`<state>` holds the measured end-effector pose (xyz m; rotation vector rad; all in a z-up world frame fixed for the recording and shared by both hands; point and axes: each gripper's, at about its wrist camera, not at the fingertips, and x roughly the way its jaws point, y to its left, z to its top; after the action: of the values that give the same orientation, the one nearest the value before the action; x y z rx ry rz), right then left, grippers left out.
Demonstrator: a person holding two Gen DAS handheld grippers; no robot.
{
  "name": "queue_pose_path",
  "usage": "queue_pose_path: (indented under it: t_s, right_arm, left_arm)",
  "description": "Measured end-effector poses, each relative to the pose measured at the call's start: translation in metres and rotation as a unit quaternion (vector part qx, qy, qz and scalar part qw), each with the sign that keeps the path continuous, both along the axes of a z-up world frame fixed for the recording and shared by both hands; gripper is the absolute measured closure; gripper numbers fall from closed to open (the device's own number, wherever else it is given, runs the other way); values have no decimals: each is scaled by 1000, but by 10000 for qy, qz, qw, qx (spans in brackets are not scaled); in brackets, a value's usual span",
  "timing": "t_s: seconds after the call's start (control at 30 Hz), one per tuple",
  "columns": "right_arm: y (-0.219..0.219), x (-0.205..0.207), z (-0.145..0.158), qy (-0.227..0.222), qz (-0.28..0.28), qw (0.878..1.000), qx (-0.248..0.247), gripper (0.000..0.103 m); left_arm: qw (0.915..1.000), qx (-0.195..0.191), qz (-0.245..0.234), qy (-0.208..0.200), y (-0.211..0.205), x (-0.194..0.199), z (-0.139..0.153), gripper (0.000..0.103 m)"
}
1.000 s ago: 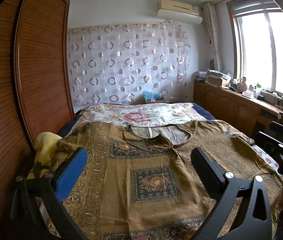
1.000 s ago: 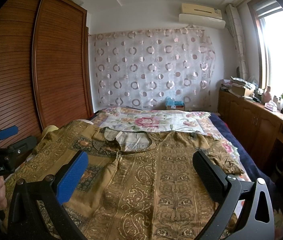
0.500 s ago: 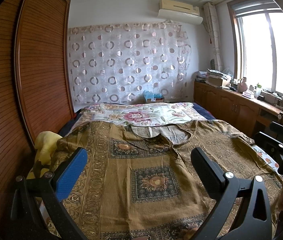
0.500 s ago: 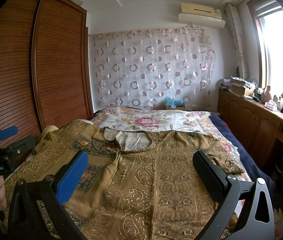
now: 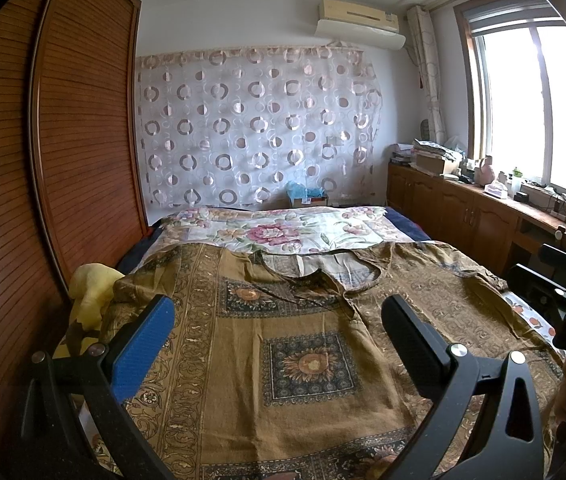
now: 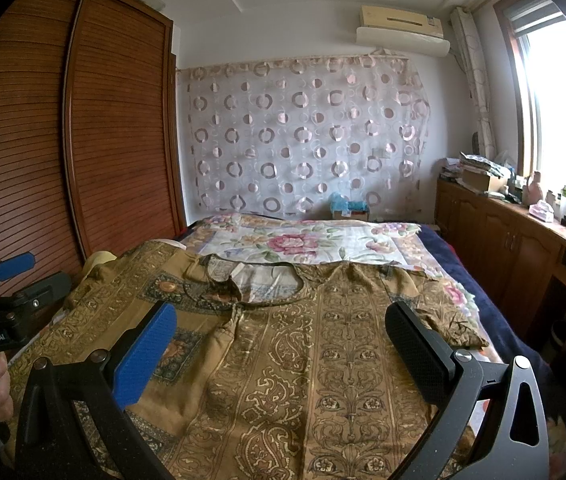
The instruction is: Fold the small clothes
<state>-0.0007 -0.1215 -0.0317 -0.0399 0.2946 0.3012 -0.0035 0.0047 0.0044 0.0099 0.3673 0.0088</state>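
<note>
Garment | spread flat on bed | wardrobe left

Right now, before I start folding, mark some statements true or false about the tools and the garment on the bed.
1. The left tool is open. True.
2. The right tool grips a sleeve. False: it is open and holds nothing.
3. The brown patterned garment lies spread flat on the bed. True.
4. The garment is already folded in half. False: both sleeves lie spread out.
5. A floral quilt lies beyond the neckline. True.
</note>
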Motion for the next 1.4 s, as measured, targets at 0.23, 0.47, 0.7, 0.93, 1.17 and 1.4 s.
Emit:
queue_pose_path:
  t_s: [0.23,0.47,0.7,0.93,1.17,1.4]
  right_arm:
    - [-1,0,0,-3,-5,10000,15,0]
    - [-1,-1,1,7,-13,10000,17,0]
    - [-3,-1,0,17,-3,10000,25,0]
    - [-5,-2,0,35,-17,10000,32,0]
    - [0,2,-1,57,92,9999,29,0]
    - [16,15,-4,123,424,9990,-100,0]
  left_arm:
    - [10000,-4,17,-9,1,-2,4,0]
    - [10000,-2,23,-11,1,-2,5,0]
    - [10000,-14,29,-4,1,-4,5,0]
    - [10000,-34,49,17,3,-7,8,0]
    - [9999,-22,104,80,9,-4,3,0]
    - [9993,-10,256,288,33,12,-17,0]
